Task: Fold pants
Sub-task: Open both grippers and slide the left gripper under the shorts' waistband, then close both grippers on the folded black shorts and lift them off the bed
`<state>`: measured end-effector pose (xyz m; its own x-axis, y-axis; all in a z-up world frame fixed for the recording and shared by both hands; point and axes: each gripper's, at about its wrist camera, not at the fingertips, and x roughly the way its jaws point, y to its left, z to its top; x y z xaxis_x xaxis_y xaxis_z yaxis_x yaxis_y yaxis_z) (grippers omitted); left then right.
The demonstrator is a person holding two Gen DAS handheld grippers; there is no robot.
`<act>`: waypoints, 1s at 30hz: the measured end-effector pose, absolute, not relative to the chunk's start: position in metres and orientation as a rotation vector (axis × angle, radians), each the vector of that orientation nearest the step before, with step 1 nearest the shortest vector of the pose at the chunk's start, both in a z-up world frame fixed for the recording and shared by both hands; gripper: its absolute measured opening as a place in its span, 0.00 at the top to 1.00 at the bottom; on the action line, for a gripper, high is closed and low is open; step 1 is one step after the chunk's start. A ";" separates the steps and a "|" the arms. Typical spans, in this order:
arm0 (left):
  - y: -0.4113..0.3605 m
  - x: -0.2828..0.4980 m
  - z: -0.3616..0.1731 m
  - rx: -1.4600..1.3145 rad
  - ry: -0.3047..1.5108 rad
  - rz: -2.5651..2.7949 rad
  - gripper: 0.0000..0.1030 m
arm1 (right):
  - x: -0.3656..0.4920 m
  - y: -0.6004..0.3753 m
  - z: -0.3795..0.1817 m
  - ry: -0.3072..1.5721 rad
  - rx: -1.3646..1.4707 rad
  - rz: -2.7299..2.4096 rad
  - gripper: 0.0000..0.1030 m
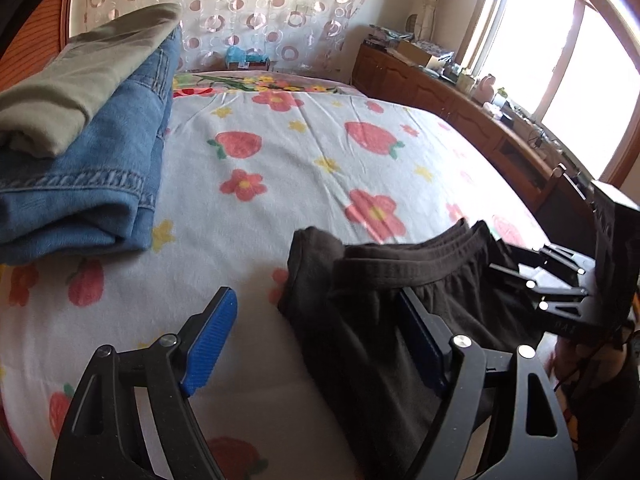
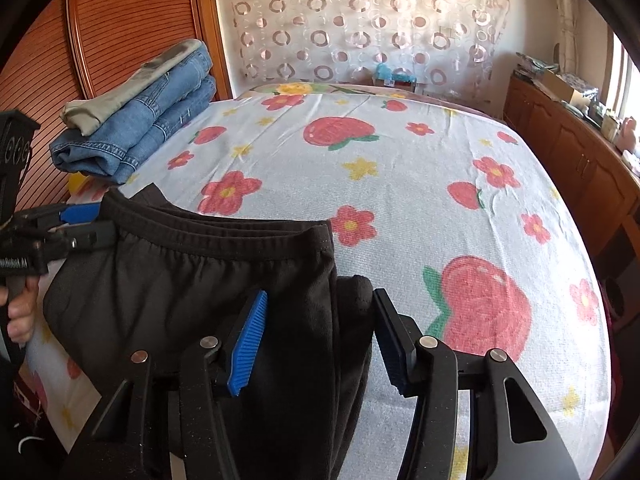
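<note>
Black pants [image 1: 372, 320] [image 2: 180, 288] with an elastic waistband lie folded lengthwise at the near edge of the bed. In the left wrist view my left gripper [image 1: 316, 294] stands open. One side of the pants lies between its jaws against the right finger, and the left pad [image 1: 212, 340] is clear of the cloth. In the right wrist view my right gripper [image 2: 320, 296] is open around the pants' other side. Its left pad [image 2: 248, 344] lies against the fabric and its right pad [image 2: 394, 348] stands apart from it. Each gripper also shows in the other view, the right gripper [image 1: 516, 264] and the left gripper [image 2: 102, 222], both at the waistband's ends.
The bed sheet [image 1: 300, 140] [image 2: 400, 180] is white with strawberries and flowers. Folded blue jeans [image 1: 100, 168] [image 2: 152, 128] with an olive garment on top sit at the far left. A wooden cabinet [image 1: 460, 92] [image 2: 568, 148] runs along the right. A hand [image 2: 20, 320] holds the left gripper.
</note>
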<state>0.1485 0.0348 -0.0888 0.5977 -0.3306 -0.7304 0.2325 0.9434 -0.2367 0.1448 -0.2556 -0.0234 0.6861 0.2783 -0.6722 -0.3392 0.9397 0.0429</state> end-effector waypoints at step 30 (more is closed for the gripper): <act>0.022 0.103 -0.027 -0.095 0.647 -0.406 0.89 | 0.111 -0.273 0.019 0.605 0.001 0.448 0.87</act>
